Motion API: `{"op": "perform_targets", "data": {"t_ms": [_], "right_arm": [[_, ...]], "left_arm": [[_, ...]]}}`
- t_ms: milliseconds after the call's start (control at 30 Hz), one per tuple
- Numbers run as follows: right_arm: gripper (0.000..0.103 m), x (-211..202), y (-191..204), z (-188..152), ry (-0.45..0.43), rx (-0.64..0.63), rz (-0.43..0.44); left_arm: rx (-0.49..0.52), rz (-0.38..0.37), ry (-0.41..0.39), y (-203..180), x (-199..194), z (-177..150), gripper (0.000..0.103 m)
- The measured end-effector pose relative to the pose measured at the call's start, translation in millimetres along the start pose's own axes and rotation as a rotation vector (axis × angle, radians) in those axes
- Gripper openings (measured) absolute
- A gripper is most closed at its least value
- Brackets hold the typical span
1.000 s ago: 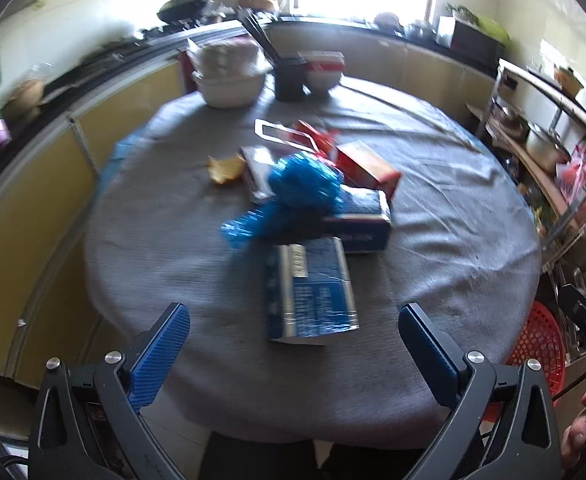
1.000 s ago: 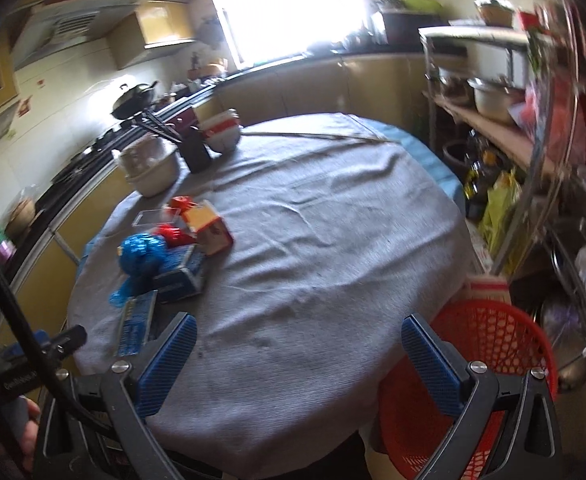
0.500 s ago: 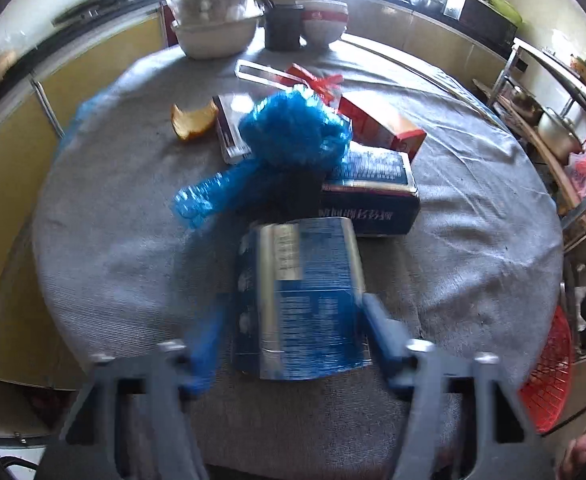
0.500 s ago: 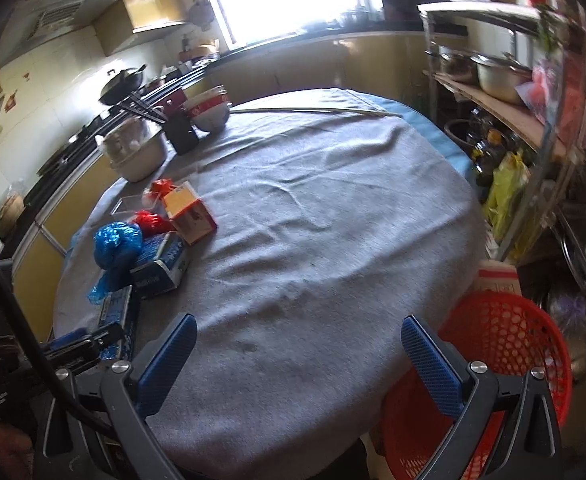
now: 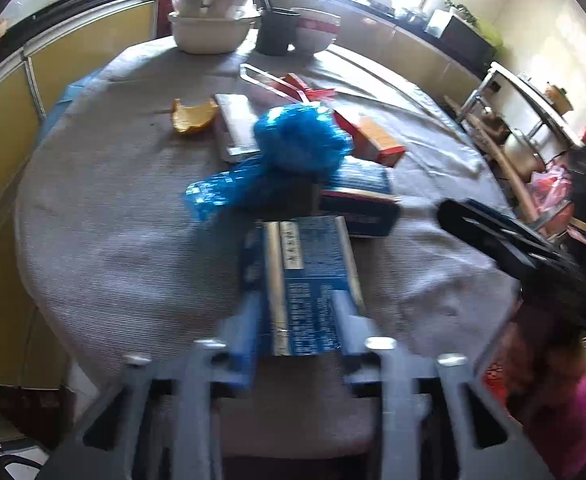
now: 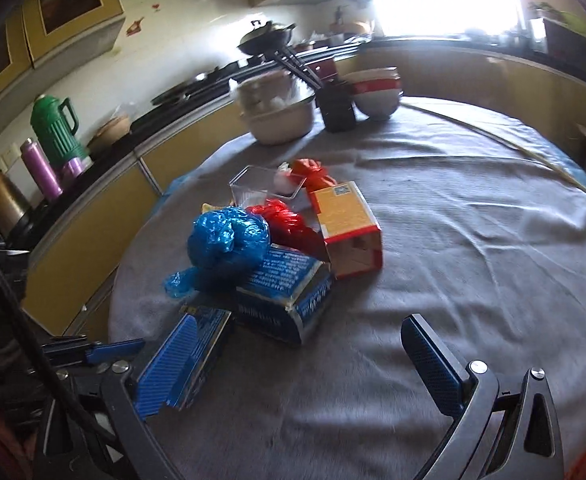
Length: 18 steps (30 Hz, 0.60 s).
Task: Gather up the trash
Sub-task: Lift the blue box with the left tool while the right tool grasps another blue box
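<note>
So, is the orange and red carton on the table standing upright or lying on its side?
Lying on its side. In the right wrist view the orange and red carton rests flat on the grey cloth, its open end facing the camera.

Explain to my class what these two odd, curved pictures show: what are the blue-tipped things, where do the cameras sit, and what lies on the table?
A person holds one two-fingered grabbing tool in each hand; a wide-angle camera on each looks along its fingers. The left tool has just been adjusting its jaws around a flat blue packet, which sits between its blue fingers. The right tool is open and empty. On the grey-clothed table lie a crumpled blue bag, a blue box, an orange-and-red carton, red wrappers, a clear tray and bowls.
</note>
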State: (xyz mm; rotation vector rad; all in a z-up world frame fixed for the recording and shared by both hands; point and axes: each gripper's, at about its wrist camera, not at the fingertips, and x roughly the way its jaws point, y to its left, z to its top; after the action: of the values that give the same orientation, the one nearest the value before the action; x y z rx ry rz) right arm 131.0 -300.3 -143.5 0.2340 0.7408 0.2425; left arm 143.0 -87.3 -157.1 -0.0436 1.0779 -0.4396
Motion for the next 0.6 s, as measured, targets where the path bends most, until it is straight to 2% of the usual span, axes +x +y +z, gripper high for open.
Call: {"op": "perform_targets", "data": {"t_ms": [33,133,233,400,433,467,533,600], "right_arm": [[0.1,2.1,-5.2,0.6,0.015,0.002,-0.001],[0.098,4.4,-18.9,0.2,0.022,0.051,0.023],[0.094,1.7,-29.8,-1.3,0.016,0.069,0.048],[0.08,8.6,-36.2,2.3,0.043,0.047,0.102],[0.08,12.8,-36.5,3.8,0.051,0.043,0.119],[0.08,16.4,-35.6,4.8,0.056,0.036,0.127],[0.08,26.8,-32.1,7.9,0.069,0.012,0.137],[0.08,37.8,-29.8,11.2,0.081,-0.002,0.152]], "left_arm": [[-0.002,-0.003,-0.007,-3.9,-1.5,0.3,0.076],[0.039,0.004,-0.027,-21.9,3.0,4.2,0.077],[0.089,0.057,0.018,-33.6,23.9,8.4,0.077],[0.051,0.117,0.09,-20.0,49.6,1.5,0.077],[0.031,0.105,0.09,-14.4,51.0,0.0,0.074],[0.023,0.106,0.088,-11.5,51.4,0.1,0.066],[0.033,0.138,0.083,-6.0,50.8,0.2,0.058],[0.025,0.127,0.086,1.2,48.8,1.1,0.058]]}}
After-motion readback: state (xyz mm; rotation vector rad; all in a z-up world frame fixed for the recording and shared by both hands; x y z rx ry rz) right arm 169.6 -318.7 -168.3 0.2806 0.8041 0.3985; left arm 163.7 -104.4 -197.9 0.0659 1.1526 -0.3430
